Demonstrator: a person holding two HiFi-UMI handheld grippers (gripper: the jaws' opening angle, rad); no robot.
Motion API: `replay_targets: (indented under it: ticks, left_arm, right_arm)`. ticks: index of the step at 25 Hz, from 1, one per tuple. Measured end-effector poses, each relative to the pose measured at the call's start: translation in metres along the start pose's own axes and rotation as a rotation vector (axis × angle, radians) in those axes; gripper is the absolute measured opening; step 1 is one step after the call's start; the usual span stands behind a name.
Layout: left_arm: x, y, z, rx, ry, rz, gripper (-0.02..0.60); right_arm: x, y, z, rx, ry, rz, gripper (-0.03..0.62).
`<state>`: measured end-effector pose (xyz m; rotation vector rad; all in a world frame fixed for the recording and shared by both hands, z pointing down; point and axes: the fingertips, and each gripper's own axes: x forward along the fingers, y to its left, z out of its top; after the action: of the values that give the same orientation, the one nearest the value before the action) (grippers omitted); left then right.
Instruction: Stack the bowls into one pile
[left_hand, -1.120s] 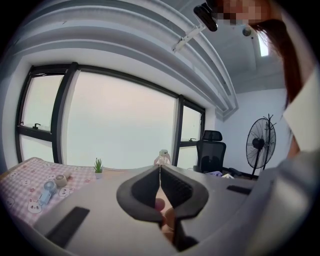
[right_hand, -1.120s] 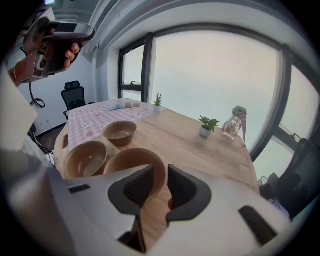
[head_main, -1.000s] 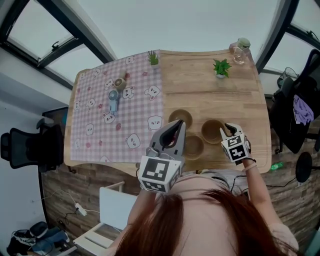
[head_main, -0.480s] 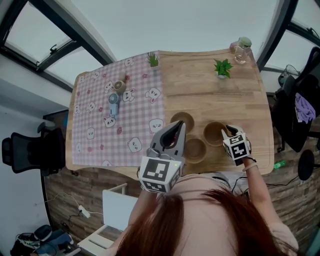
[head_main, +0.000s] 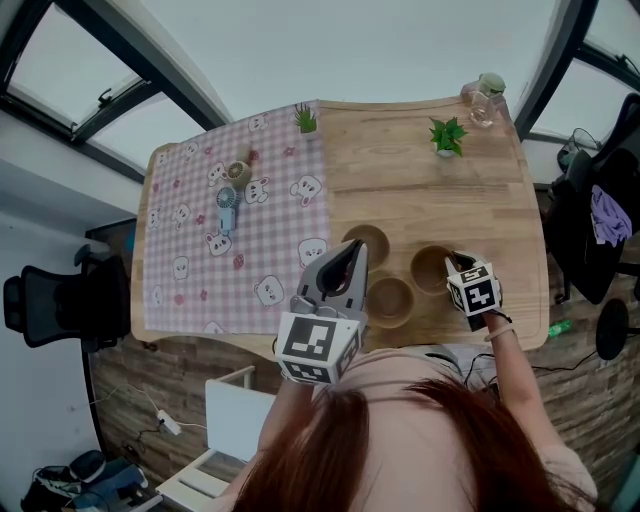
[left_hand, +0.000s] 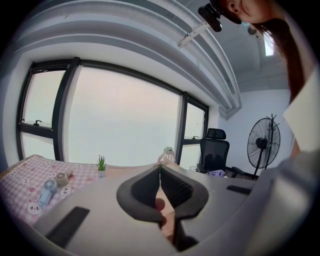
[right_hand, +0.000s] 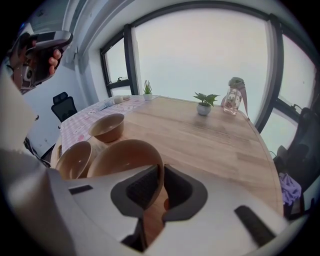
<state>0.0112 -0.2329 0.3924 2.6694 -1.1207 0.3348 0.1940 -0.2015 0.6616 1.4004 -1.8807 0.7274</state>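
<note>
Three brown bowls sit near the table's front edge. My right gripper (head_main: 457, 264) (right_hand: 161, 172) is shut on the rim of the right bowl (head_main: 431, 267) (right_hand: 123, 157), with one jaw inside and one outside. The middle bowl (head_main: 390, 298) (right_hand: 75, 159) lies nearest the front edge, and the far bowl (head_main: 364, 241) (right_hand: 108, 126) stands behind it. My left gripper (head_main: 345, 263) (left_hand: 160, 170) is held up above the table, left of the bowls, jaws shut with nothing between them.
A pink checked cloth (head_main: 230, 235) covers the table's left half, with a small hand fan (head_main: 226, 202) on it. Two small potted plants (head_main: 446, 135) (head_main: 306, 117) and a glass bottle (head_main: 482, 100) stand along the far edge. An office chair (head_main: 60, 300) is on the left.
The right gripper has shifted slightly to the right with the right bowl's rim in its jaws. The left gripper has stayed almost still.
</note>
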Motion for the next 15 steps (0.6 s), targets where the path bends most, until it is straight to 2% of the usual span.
replay_targets:
  ticks: [15]
  left_arm:
    - [-0.005,0.003,-0.001,-0.027,-0.029,0.024,0.011]
  right_arm:
    - [-0.020,-0.001,0.013,0.058,-0.046,0.014,0.017]
